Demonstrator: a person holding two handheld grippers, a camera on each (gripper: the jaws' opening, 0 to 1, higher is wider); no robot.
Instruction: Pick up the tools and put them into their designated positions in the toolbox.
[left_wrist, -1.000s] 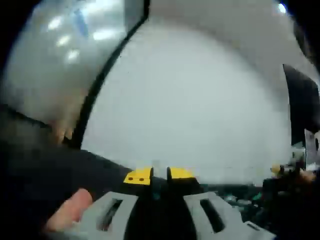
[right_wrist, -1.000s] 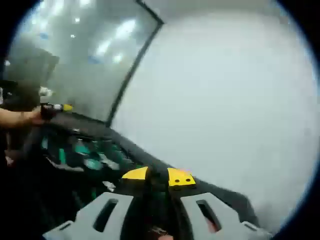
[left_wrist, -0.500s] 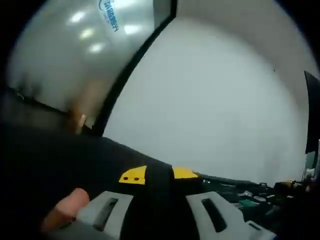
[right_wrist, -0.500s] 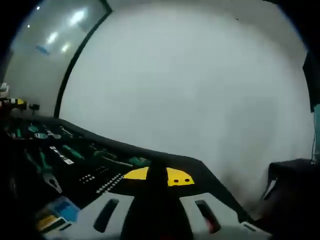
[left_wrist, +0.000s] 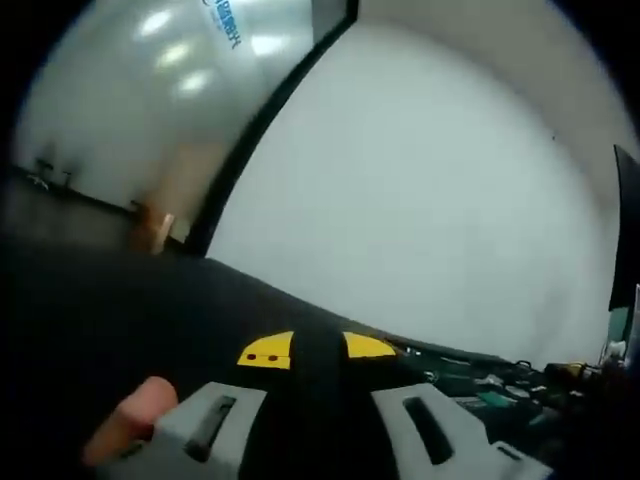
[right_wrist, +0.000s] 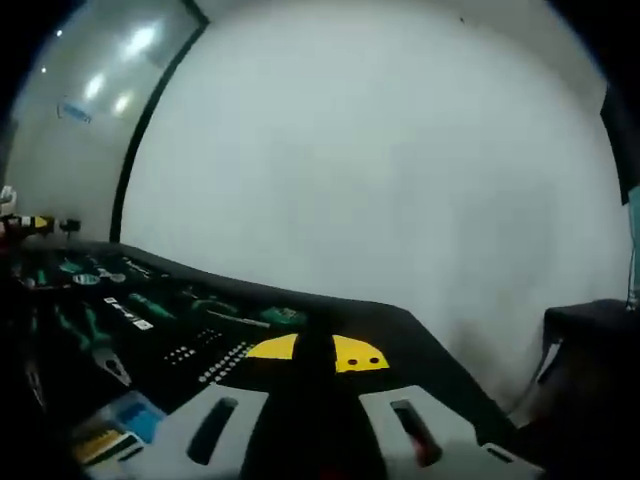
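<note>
left tool (left_wrist: 317, 348): yellow-tipped jaws rise from the bottom of the left gripper view with their tips almost together and nothing between them; i read it as closed and empty. a fingertip (left_wrist: 135, 418) of the person shows beside the left jaw's base.
right tool (right_wrist: 316, 352): same pose in the right gripper view, yellow tips nearly touching, nothing held; closed, by my reading.
worktop (left_wrist: 120, 300): dark surface under both tools, running back to the wall.
toolbox tray (right_wrist: 150, 330): black insert lying open on the worktop, left of the right tool in the right gripper view; small green-handled tools (right_wrist: 150, 303) and rows of pale bits (right_wrist: 215, 365) sit in its slots. its far end shows at the right edge of the left gripper view (left_wrist: 490, 385).
blue and yellow item (right_wrist: 115, 425): near the bottom left of the right gripper view, just beside the right tool's base; too blurred to name.
far objects: a small yellow-marked piece (right_wrist: 28, 222) at the tray's far left end; a dark block (right_wrist: 590, 350) at the right edge.
background: pale wall (right_wrist: 380, 160) and a glass panel (left_wrist: 150, 90) with a dark frame.
risk, aim: both tools point above the tray toward the wall, so a descent from here is poorly lined up and could land on tools already seated and knock them out of their slots.
risk, grasp: jaws must open before reaching; pushing down closed would shove a tool instead of taking it.
risk, choice: slots are small and dim, so a wrong slot is easy to pick.
</note>
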